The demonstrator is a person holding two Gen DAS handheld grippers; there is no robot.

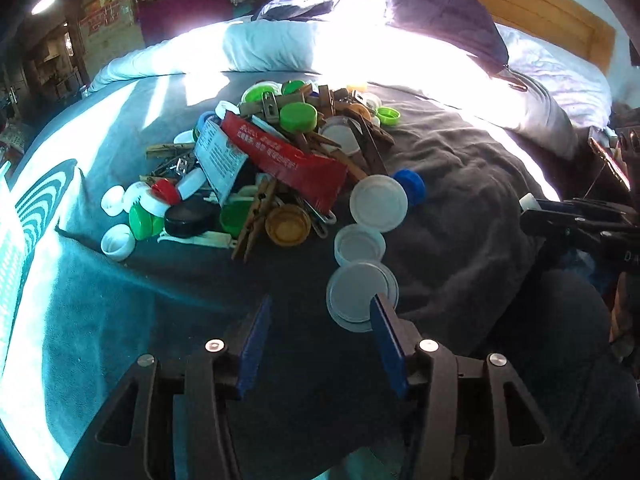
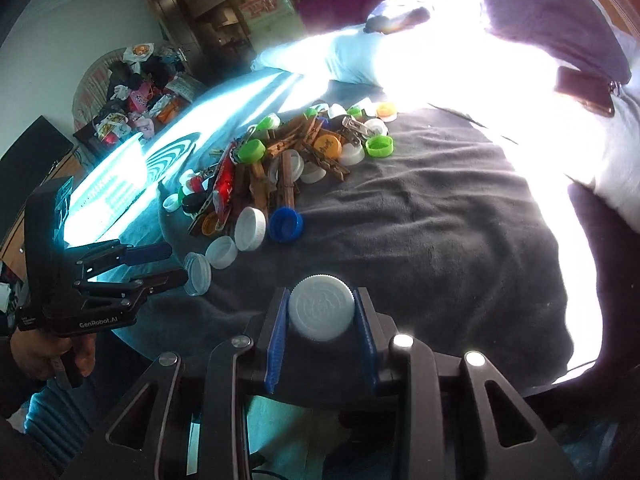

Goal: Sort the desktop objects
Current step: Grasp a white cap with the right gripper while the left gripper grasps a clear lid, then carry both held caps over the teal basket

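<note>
A heap of bottle caps, wooden clothespins and a red packet [image 1: 288,156] lies on a dark grey blanket [image 1: 460,208]; the heap shows in the right wrist view [image 2: 280,160] too. My left gripper [image 1: 320,308] is open and empty, its right finger just in front of a clear round lid [image 1: 358,294]. That gripper [image 2: 176,264] shows at the left of the right wrist view, beside the same lid [image 2: 198,274]. My right gripper [image 2: 322,300] is shut on a white ribbed cap [image 2: 322,308], held above the blanket.
White caps [image 1: 378,202] and a blue cap [image 1: 410,186] lie at the heap's near edge. A teal sheet [image 1: 80,280] lies to the left, a white duvet [image 1: 272,48] behind. Open blanket [image 2: 440,232] spreads to the right.
</note>
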